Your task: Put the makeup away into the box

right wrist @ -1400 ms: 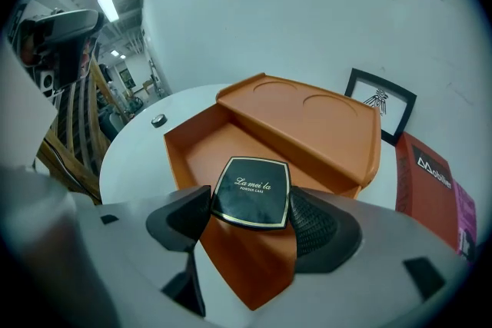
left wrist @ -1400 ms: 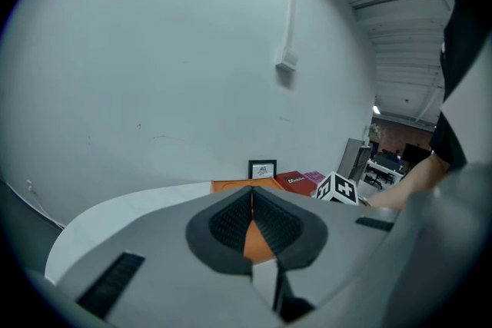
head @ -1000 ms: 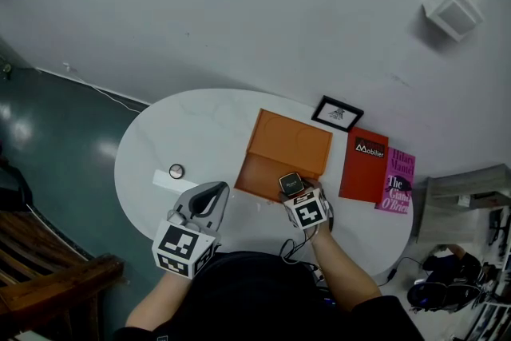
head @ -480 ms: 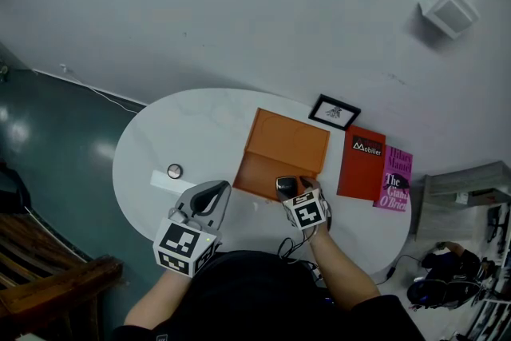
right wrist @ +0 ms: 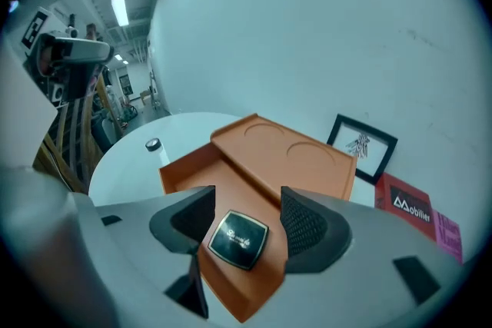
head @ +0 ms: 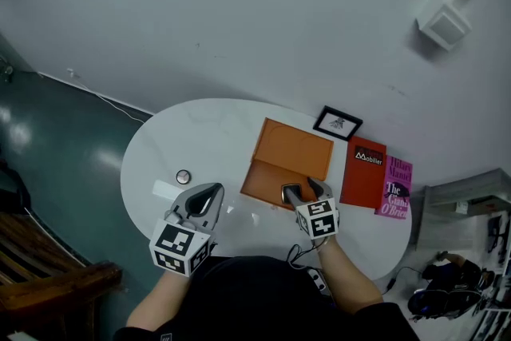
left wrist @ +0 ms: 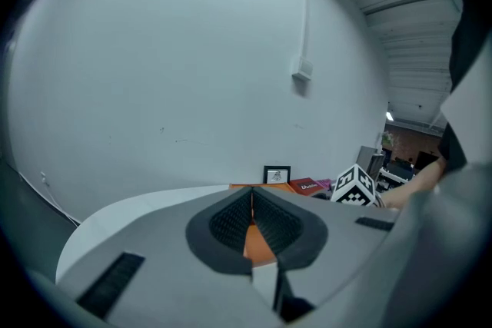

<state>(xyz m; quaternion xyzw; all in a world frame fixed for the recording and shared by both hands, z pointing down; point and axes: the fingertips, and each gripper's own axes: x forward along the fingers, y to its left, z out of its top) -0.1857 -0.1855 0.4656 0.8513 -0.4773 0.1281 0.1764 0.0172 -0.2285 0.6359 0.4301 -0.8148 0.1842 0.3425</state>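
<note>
An orange box (head: 294, 149) lies on the white oval table (head: 207, 132) with its drawer (right wrist: 191, 168) pulled out toward me. A square black makeup compact (right wrist: 239, 239) lies flat in the drawer and shows as a dark square (head: 289, 193) in the head view. My right gripper (right wrist: 247, 217) hovers above it, open, with a gap between each pad and the compact. In the head view the right gripper (head: 305, 192) is at the drawer's near edge. My left gripper (head: 203, 200) is shut with nothing in it, left of the box above the table; its pads (left wrist: 251, 213) meet.
A small round jar (head: 184, 176) stands on the table's left part beside a white strip (head: 166, 189). Behind the box leans a black picture frame (head: 338, 123). A red book (head: 363, 172) and a pink book (head: 396, 186) lie to the box's right.
My right gripper has lifted and tilted away from the drawer, and the compact now lies in the drawer below the jaws. The left gripper has hardly shifted.
</note>
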